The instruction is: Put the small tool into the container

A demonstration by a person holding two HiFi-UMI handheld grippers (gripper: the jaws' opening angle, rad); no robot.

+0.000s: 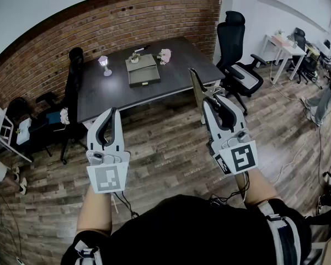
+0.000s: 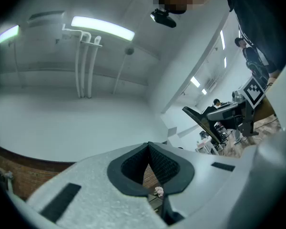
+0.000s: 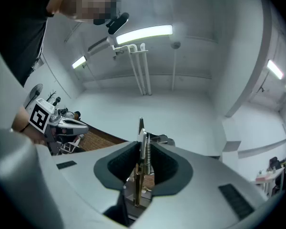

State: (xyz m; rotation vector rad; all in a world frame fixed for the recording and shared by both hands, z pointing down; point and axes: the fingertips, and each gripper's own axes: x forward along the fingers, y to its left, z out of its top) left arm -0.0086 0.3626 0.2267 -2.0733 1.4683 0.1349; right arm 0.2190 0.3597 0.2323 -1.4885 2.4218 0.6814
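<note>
My right gripper is raised over the wooden floor, shut on a small metal tool with a spring and brass-coloured handles. The tool stands on edge between the pads, and its tip pokes out past the jaws. My left gripper is held up beside it at about the same height, its jaws together with nothing in them. The container, a shallow grey box, lies on the dark table well ahead of both grippers.
On the table stand a small lamp, a potted plant and pale flowers. A black office chair stands right of the table, another chair at its left end. Behind is a brick wall, and white desks lie far right.
</note>
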